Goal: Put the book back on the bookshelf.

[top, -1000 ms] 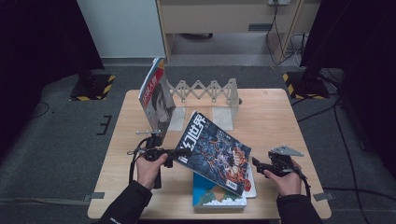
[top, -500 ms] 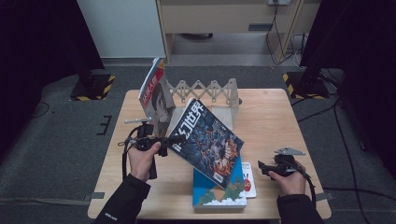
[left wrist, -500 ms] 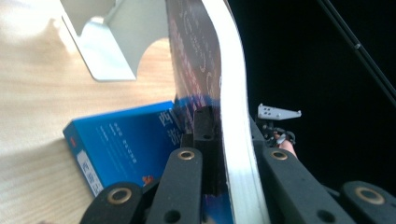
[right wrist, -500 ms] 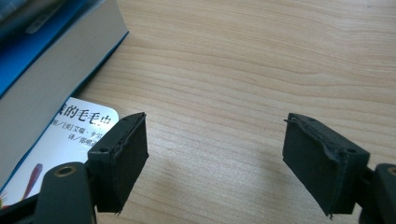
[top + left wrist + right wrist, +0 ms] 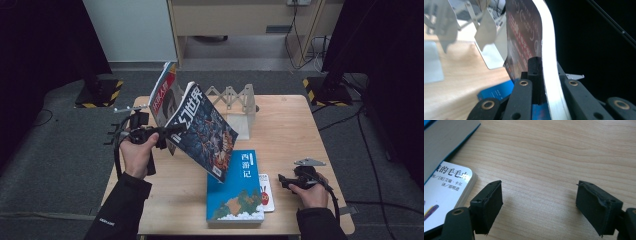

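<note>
The magazine (image 5: 205, 132) is held up in the air over the left half of the table (image 5: 295, 120), tilted, with its top edge near the book rack (image 5: 232, 102) at the far side. It is pinched at its left edge by the left gripper (image 5: 165, 135), whose jaws are pressed tight on the white page edges (image 5: 549, 62). The magazine looks thin, light and floppy, and its cover looks shiny, so it may bend or slip if it is held by one corner alone. A hold near the spine, where the pages are joined, is judged best. Another magazine (image 5: 162, 92) is already stood up just behind it, at the left end of the rack. Open slots are seen to the right of that one, between the rack's metal plates (image 5: 487, 32), and these thin plates could catch the soft pages. A blue book (image 5: 235, 190) is lying flat at the near side, under the low corner of the lifted magazine, with a small white book (image 5: 266, 192) just beside it on the right. The right gripper (image 5: 539, 205) is rested low over bare wood at the near right, with its jaws spread wide and nothing between them. Plenty of bare table is left at the right for moving.
</note>
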